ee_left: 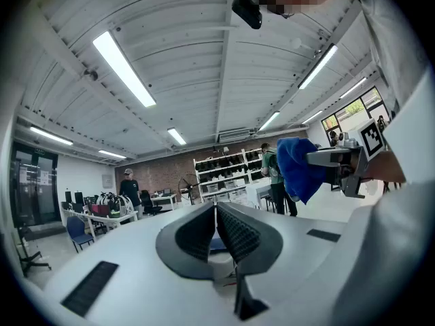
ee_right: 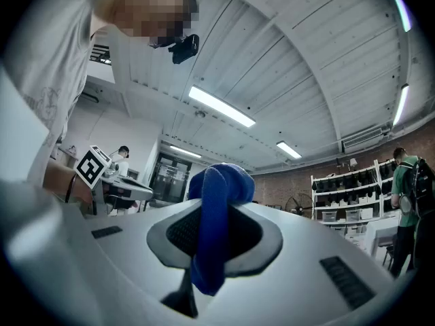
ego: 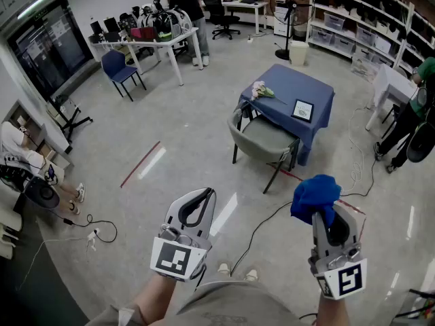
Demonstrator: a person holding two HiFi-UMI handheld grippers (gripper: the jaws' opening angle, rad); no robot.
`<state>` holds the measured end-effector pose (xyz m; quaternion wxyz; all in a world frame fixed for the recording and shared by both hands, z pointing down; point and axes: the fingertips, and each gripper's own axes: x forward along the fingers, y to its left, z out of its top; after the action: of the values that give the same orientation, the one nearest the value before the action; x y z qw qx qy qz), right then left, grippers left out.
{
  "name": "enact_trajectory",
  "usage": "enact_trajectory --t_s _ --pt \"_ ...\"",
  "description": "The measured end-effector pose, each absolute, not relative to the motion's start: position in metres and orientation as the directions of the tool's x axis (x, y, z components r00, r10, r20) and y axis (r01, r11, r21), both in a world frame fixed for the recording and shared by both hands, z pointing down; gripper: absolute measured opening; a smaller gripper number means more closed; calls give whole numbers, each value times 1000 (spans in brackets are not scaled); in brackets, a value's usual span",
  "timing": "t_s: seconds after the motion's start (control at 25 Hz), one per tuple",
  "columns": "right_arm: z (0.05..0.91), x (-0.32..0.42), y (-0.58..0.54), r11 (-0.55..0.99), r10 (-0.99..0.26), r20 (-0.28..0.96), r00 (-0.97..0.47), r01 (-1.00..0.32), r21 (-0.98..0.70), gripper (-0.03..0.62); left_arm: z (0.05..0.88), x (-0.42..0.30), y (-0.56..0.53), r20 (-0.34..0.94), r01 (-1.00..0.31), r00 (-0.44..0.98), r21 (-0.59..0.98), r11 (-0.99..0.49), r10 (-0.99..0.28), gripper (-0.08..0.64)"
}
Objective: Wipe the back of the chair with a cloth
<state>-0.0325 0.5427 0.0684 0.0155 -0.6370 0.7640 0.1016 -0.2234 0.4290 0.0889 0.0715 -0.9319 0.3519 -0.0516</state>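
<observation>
A grey chair with a curved back stands in front of a table under a blue cover, some way ahead of me. My right gripper is shut on a bunched blue cloth, which bulges above the jaws; the cloth fills the gap between its pads in the right gripper view. My left gripper is shut with nothing in it, its pads pressed together. Both grippers are held low near my body, well short of the chair. From the left gripper view the cloth shows at the right.
Pink flowers and a small framed picture lie on the blue table. Cables trail across the floor near the chair. A blue chair, a white table, shelving, a fan and several people stand around the room.
</observation>
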Motion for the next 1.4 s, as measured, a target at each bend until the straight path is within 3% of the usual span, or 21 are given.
enact_trajectory --t_s 1.04,1.28,1.36,1.4 --pt "91 38 558 174 -972 -145 -184 -981 81 78 100 -174 435 53 -683 711 -188 -706 -701 26" --pt "100 57 538 158 -974 -150 -167 -985 71 78 101 -156 416 -1 -672 734 -140 -727 -679 29" --pt "106 59 526 159 -975 -147 -168 -985 71 78 103 -152 405 -24 -666 744 -101 -739 -668 138" --pt "109 60 519 158 -975 -143 -167 -985 75 78 106 -151 397 -29 -667 744 -82 -740 -667 149"
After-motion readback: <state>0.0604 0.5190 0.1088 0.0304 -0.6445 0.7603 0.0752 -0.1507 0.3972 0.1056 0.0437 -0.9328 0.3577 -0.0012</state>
